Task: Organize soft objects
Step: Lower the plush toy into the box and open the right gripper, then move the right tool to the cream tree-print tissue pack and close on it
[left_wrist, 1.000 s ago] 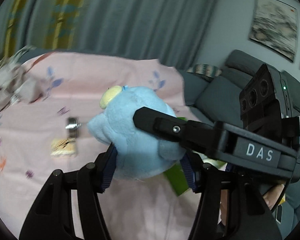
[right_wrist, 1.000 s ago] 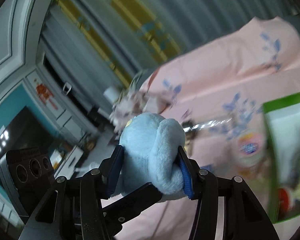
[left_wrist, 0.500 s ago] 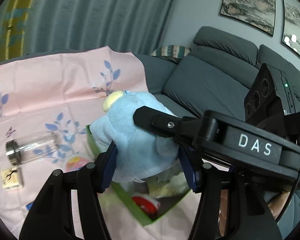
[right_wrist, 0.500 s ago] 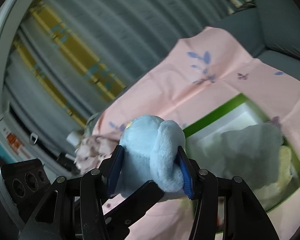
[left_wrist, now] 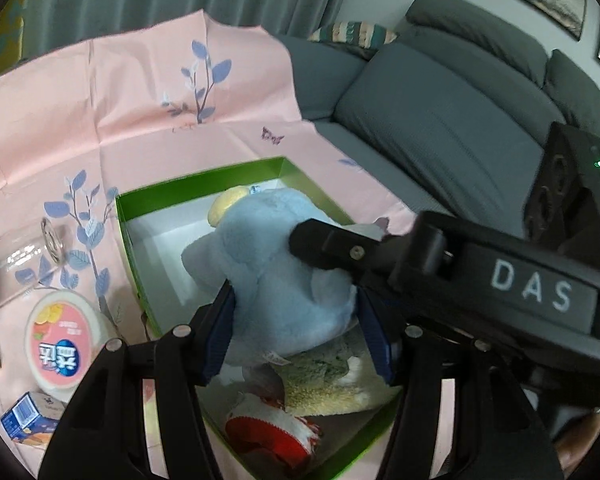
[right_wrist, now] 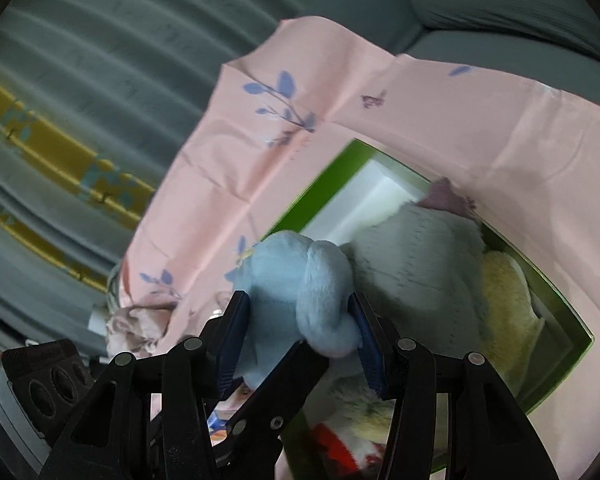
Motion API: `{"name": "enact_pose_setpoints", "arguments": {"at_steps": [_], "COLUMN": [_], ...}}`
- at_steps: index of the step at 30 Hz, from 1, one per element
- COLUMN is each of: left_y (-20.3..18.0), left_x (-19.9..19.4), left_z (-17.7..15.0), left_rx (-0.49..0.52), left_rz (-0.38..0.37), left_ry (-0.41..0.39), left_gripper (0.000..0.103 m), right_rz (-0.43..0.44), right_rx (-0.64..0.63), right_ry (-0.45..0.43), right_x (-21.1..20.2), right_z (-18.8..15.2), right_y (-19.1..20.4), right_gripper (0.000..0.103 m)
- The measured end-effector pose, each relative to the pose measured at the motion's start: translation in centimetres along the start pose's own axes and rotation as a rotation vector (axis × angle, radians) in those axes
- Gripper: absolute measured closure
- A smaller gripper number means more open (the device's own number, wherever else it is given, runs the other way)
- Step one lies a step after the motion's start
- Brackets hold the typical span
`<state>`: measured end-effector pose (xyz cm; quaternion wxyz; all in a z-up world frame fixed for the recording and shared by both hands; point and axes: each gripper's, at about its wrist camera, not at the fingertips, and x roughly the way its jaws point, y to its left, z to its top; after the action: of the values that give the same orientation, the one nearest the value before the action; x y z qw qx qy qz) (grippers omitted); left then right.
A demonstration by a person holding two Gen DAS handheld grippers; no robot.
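Observation:
A light blue plush toy (left_wrist: 276, 268) with a yellow beak is held by both grippers at once. My left gripper (left_wrist: 296, 332) is shut on its lower body, and my right gripper (right_wrist: 300, 336) is shut on it from the other side. The toy (right_wrist: 296, 280) hangs just above the open green box (left_wrist: 204, 188) with a white inside. In the box lie a cream plush (left_wrist: 332, 384), a red and white plush (left_wrist: 272, 432) and a pale grey plush (right_wrist: 416, 256). The right gripper's finger (left_wrist: 340, 248) crosses the toy in the left wrist view.
The box (right_wrist: 556, 300) sits on a pink floral cloth (left_wrist: 140, 92). Left of it lie a round pink-lidded tub (left_wrist: 60, 344), a glass jar (left_wrist: 16, 264) on its side and a small blue carton (left_wrist: 32, 424). A grey sofa (left_wrist: 440, 120) stands behind, curtains (right_wrist: 80, 100) beyond.
Both grippers have carried the blue plush from over the cloth to the right and down over the green box. Both stay shut on it.

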<state>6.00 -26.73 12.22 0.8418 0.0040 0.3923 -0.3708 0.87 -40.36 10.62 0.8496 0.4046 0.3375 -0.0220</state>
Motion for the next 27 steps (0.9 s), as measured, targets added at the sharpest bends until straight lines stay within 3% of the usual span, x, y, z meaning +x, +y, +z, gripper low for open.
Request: {"name": "enact_pose_setpoints", "arguments": {"at_steps": [9, 13, 15, 17, 19, 21, 23, 24, 27], "left_y": [0.5, 0.2, -0.1, -0.2, -0.1, 0.3, 1.3, 1.8, 3.5], "left_x": [1.5, 0.5, -0.7, -2.5, -4.2, -6.0, -8.3, -9.3, -11.8], "left_z": [0.2, 0.4, 0.5, 0.4, 0.3, 0.1, -0.4, -0.7, -1.7], "left_rx": [-0.05, -0.034, -0.01, 0.009, 0.016, 0.012, -0.015, -0.035, -0.086], "left_rz": [0.056, 0.072, 0.08, 0.101, 0.111, 0.105, 0.09, 0.091, 0.11], "left_ry": [0.034, 0.035, 0.01, -0.031, -0.063, -0.09, -0.119, -0.13, -0.161], "left_gripper": [0.038, 0.024, 0.023, 0.016, 0.015, 0.015, 0.01, 0.003, 0.001], "right_rz": [-0.146, -0.132, -0.124, -0.121, -0.105, -0.09, -0.083, -0.082, -0.079], "right_rx": [-0.002, 0.004, -0.004, -0.012, -0.027, -0.042, -0.058, -0.068, -0.106], "right_ry": [-0.054, -0.069, -0.081, -0.1, -0.115, -0.121, -0.125, -0.128, -0.138], "right_x": [-1.5, -2.4, -2.9, -3.5, -4.0, -4.2, -4.4, -4.5, -4.6], "right_z": [0.3, 0.2, 0.1, -0.1, -0.3, -0.6, -0.9, -1.0, -1.6], "right_y": [-0.8, -0.7, -0.4, 0.1, 0.6, 1.2, 1.8, 2.1, 3.3], "right_gripper": [0.049, 0.049, 0.049, 0.048, 0.039, 0.039, 0.038, 0.037, 0.022]}}
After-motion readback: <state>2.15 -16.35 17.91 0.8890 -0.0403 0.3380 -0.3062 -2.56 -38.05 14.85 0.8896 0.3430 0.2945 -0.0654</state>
